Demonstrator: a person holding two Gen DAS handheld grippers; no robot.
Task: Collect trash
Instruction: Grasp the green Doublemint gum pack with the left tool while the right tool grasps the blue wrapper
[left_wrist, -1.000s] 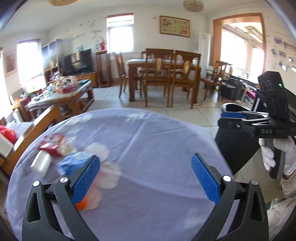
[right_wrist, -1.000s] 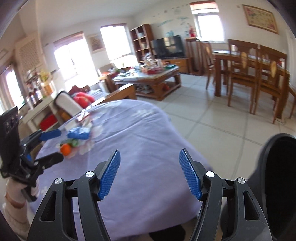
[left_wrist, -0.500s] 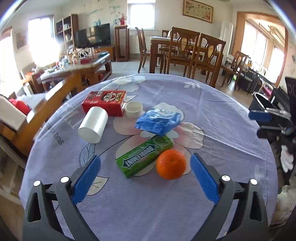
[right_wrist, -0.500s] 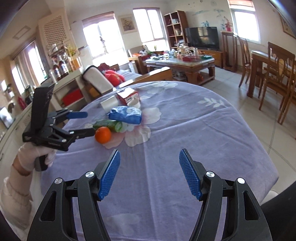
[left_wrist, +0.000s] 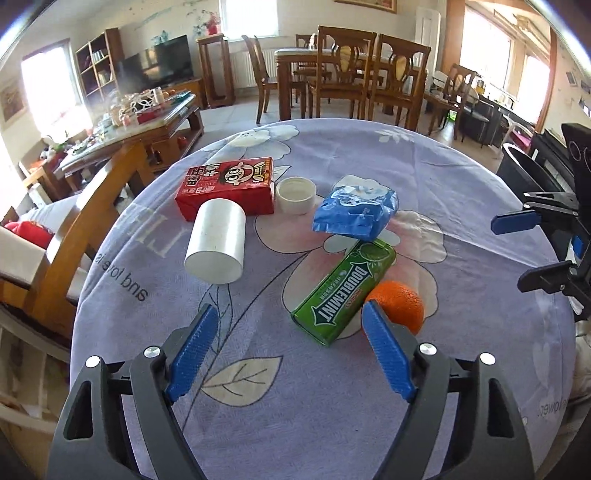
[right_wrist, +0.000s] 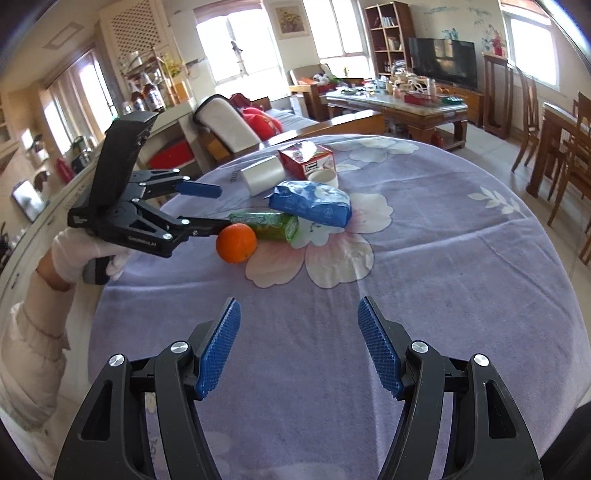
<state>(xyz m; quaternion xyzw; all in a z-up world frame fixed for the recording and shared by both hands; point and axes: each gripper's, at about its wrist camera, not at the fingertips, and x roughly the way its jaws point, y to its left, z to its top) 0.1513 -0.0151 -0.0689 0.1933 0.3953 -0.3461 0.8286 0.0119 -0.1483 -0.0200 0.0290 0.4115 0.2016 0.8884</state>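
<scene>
A round table under a lilac floral cloth (left_wrist: 424, 177) carries the trash. Taking the orange (left_wrist: 400, 302) as landmark: the green gum pack (left_wrist: 343, 291) touches it, the blue packet (left_wrist: 354, 212), red carton (left_wrist: 229, 188), white cup (left_wrist: 218, 245) and white cap (left_wrist: 295, 194) lie beyond. The left gripper (left_wrist: 291, 347), jaws just narrowing yet empty, hangs just before the orange; the right gripper (right_wrist: 299, 350) gapes empty, well apart.

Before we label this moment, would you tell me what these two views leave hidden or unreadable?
- Black bin: left wrist view, cut by the right gripper; its inside is unseen.
- Orange: left wrist view, partly behind a left gripper finger.
- Green gum pack: right wrist view, its far end lies under the blue packet.
- White cup: which end is open, neither view shows.
</scene>
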